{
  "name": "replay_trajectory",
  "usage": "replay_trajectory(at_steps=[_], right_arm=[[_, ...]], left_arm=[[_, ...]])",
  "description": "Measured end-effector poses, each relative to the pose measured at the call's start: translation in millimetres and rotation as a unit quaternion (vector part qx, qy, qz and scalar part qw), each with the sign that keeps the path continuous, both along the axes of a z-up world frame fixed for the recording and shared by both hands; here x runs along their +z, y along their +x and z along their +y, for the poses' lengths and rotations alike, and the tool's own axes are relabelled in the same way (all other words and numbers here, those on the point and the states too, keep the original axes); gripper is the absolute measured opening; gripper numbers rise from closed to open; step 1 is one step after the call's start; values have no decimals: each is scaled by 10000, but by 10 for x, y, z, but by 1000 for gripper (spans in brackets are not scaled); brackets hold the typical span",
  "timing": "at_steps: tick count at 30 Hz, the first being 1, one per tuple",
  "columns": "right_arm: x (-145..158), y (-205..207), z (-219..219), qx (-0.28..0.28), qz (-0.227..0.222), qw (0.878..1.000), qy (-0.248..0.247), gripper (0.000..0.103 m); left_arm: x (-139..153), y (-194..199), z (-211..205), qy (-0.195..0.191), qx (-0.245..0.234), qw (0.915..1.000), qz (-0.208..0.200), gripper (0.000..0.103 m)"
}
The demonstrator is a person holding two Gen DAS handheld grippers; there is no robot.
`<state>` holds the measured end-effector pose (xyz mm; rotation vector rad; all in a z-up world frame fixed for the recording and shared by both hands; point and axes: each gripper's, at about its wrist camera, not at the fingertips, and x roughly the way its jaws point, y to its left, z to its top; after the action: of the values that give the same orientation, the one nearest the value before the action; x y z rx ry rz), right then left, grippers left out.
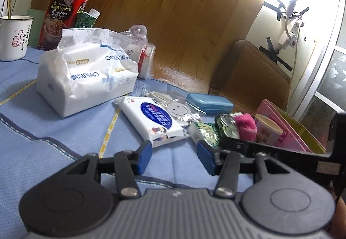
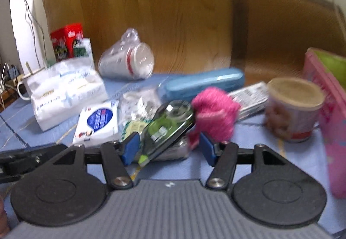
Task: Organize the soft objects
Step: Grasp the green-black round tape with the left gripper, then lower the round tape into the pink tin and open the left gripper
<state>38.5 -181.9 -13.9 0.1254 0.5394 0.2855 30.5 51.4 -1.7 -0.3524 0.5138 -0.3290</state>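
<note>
A big white tissue pack (image 1: 84, 76) (image 2: 64, 91) and a small wet-wipe pack (image 1: 151, 121) (image 2: 98, 122) lie on the blue cloth. A pink fluffy ball (image 1: 245, 126) (image 2: 213, 110) sits beside a green tape dispenser (image 1: 227, 128) (image 2: 170, 126). My left gripper (image 1: 174, 157) is open and empty, just short of the wet-wipe pack. My right gripper (image 2: 165, 144) is open, its fingers either side of the tape dispenser, the pink ball just beyond the right finger. The right gripper's arm shows in the left wrist view (image 1: 281, 150).
A blue case (image 1: 209, 103) (image 2: 201, 84), a paper cup (image 1: 268, 129) (image 2: 294, 107) and a pink box (image 1: 287, 128) (image 2: 330, 109) stand at the right. A red tin (image 1: 64, 13), a mug (image 1: 15, 37) and bagged plastic cups (image 2: 127, 61) sit behind. The table edge runs behind them.
</note>
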Motion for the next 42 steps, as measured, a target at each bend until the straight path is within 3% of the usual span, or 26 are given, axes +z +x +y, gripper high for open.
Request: replay_trajectory(at_steps=[2,6,9,12,14,16,18,19,22,28,32,36,42], right_arm=[[19,-88,-32,-63,-2,10000,60,35],[13,-343,-190,16,28,9999,134,35],[-37,-631,-338,156,211,9992,289,35],[-103,-845,-425,280,364,9976,512,34],[-128,-982,-453,340,325,9971,607,34],[-141,-1069,-471,375,281,9965,690,34],[-150,-1113,-487,323,252,9964,739,34],[-150,-1135,-505,251,204,9970,706,33],[-93,-1194,-646,18,-58,9970,776,33],[202,-1331,-1030,-642,-1047,9903,652,33],[334,-1270,-1352,-1200,-1441,9812,459,33],[295,-1069,-1680,-1681,-1392,9752,357,33],[90,-696,-2103,-2354,-978,9667,236,34]], left_arm=[[-3,9,7,-15,-43,10000,12,48],[9,39,-70,-172,-576,9977,322,53],[61,9,-258,-597,-1179,9889,686,67],[94,33,-613,-508,-1735,9775,1089,67],[50,77,-844,-391,-1969,9703,1353,64],[64,88,-1013,-193,-2003,9706,1324,57],[88,126,-1136,-96,-1920,9714,1395,41],[103,143,-1184,-107,-1924,9710,1417,40],[259,179,-1359,-236,-2121,9682,1308,38],[819,233,-2044,134,-2777,9594,485,38],[976,362,-2613,376,-3111,9496,75,38],[869,579,-3081,448,-3222,9456,59,38],[690,681,-3363,612,-2994,9521,56,38]])
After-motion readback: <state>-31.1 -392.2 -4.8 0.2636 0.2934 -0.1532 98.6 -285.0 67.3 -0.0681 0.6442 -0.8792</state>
